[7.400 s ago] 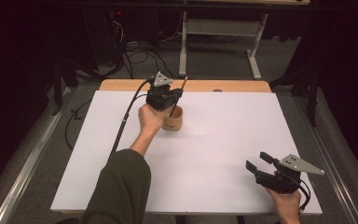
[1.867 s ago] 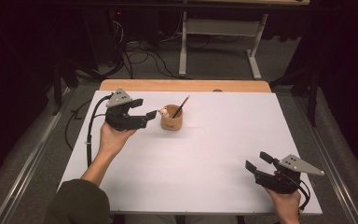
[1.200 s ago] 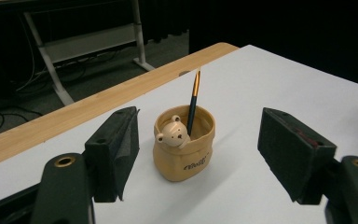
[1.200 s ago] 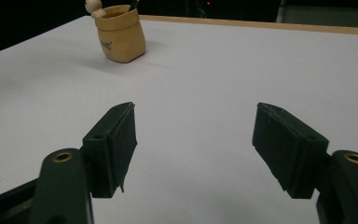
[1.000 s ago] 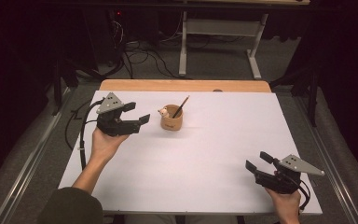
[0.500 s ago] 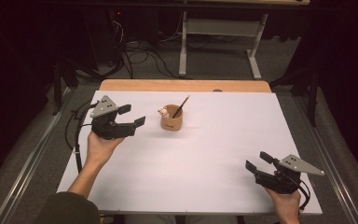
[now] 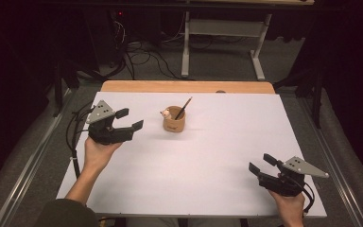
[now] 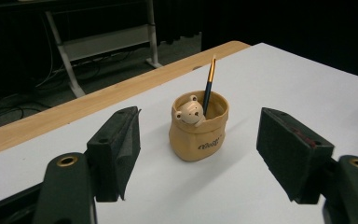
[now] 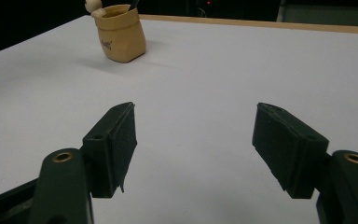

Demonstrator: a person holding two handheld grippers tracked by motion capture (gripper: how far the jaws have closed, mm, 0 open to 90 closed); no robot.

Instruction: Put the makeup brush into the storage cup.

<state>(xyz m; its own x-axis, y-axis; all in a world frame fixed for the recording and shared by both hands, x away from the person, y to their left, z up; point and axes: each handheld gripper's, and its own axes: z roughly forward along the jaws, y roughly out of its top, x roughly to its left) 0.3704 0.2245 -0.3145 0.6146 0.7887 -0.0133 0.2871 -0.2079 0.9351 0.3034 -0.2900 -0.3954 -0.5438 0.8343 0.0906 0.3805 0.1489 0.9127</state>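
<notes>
Pencil (image 7: 185,106) stands tilted in the bear-faced holder (image 7: 174,122), just right of the left gripper (image 7: 129,120), jaws apart; right gripper (image 7: 261,163), also apart, sits well away.

Pot (image 7: 173,124) on the tabletop (image 7: 208,156) toward its far middle, pencil (image 7: 183,108) standing in it, left gripper (image 7: 128,120) just left of it, right gripper (image 7: 261,163) near the right corner

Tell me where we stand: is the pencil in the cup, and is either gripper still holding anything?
Done, by the look of it: the pencil stands in the bear cup, leaning on its rim. In hand: nothing. The left gripper sits open beside the cup, apart from it; the right gripper rests open near the table's front right corner. Left: nothing visible to do.
</notes>
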